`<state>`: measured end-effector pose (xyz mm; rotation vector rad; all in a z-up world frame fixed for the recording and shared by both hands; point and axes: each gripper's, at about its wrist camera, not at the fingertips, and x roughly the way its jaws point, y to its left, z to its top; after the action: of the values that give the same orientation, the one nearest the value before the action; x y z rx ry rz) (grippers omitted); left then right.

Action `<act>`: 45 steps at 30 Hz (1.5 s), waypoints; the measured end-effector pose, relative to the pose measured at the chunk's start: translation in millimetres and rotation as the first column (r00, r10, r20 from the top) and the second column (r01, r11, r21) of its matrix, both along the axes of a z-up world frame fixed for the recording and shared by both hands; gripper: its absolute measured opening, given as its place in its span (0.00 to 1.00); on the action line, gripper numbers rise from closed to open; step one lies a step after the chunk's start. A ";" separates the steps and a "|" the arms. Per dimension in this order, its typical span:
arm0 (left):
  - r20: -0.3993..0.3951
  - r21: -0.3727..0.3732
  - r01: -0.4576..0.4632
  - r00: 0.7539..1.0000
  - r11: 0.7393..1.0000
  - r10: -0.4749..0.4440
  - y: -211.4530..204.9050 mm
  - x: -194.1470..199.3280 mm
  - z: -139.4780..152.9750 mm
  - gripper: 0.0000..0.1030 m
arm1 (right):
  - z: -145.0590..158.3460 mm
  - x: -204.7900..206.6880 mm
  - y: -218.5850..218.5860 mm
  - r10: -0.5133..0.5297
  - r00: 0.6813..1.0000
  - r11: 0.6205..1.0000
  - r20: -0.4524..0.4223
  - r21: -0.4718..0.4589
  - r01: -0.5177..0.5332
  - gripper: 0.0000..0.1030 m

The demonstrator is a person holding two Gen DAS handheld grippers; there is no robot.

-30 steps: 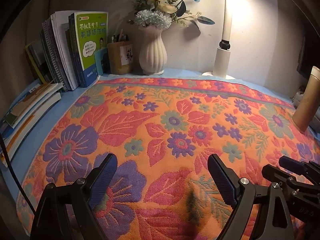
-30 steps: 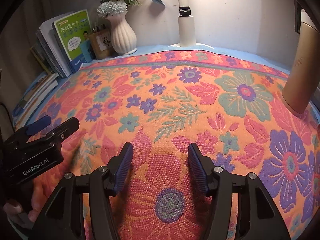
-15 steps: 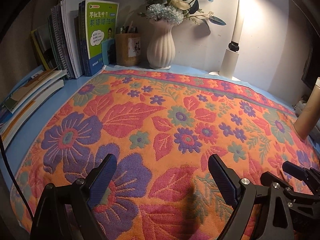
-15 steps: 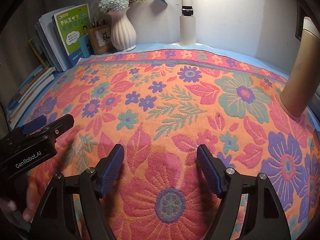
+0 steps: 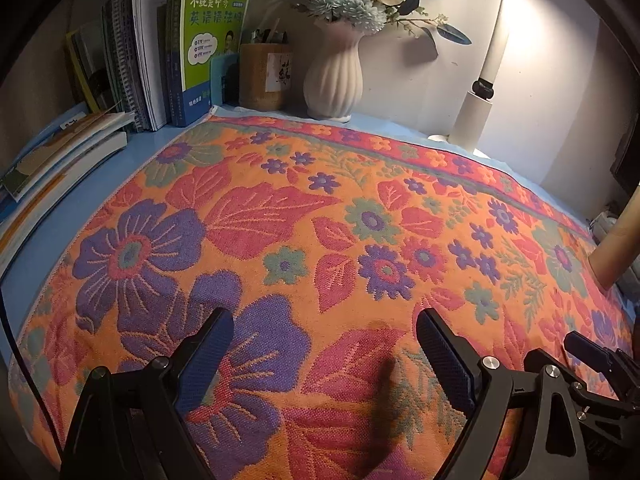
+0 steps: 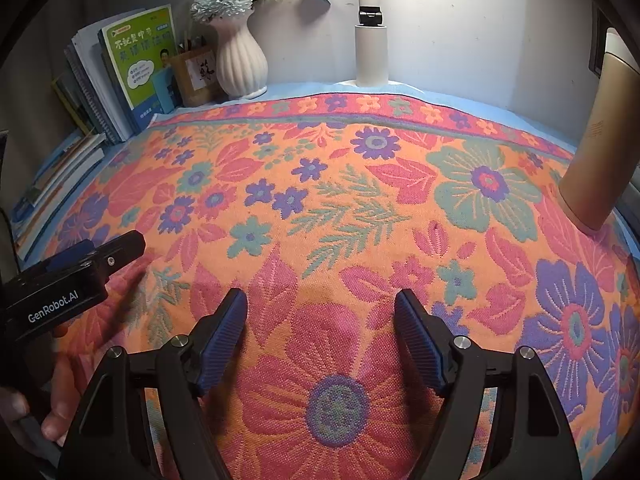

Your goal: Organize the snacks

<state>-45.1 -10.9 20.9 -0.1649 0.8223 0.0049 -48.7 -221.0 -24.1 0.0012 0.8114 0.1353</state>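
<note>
Left tongs (image 5: 324,354) wide open and empty, right tongs (image 6: 320,328) open, empty, above floral cloth (image 6: 360,208)

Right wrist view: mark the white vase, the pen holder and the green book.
white vase (image 6: 241,65), right wrist view, on its ribbed belly.
pen holder (image 6: 197,77), right wrist view, on the front face near its label.
green book (image 6: 141,65), right wrist view, on the middle of the front cover.

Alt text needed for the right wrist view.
The right gripper, open and empty, hangs over a floral tablecloth. The left gripper enters at left. Along the wall stand books, a white vase of flowers and a lamp base; no snacks visible.
</note>
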 end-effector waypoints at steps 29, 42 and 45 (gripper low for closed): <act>-0.011 -0.044 -0.032 0.999 0.999 0.031 10.6 0.7 -4.5 0.88 | -3.3 3.0 -2.5 -0.002 1.000 1.000 -0.019 0.000 0.002 0.78; -0.018 -0.049 -0.031 0.999 0.998 0.030 11.0 1.9 -6.3 0.89 | -3.7 3.7 -3.8 -0.001 1.000 1.000 -0.022 0.002 0.001 0.79; -0.020 -0.049 -0.032 0.999 0.998 0.031 10.4 1.9 -6.5 0.89 | -3.8 3.8 -3.9 0.000 1.000 1.000 -0.022 0.002 0.000 0.79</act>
<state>-43.1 -0.5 14.3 -0.2243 0.8389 0.0157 -44.9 -224.8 -27.9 0.0046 0.8331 0.1365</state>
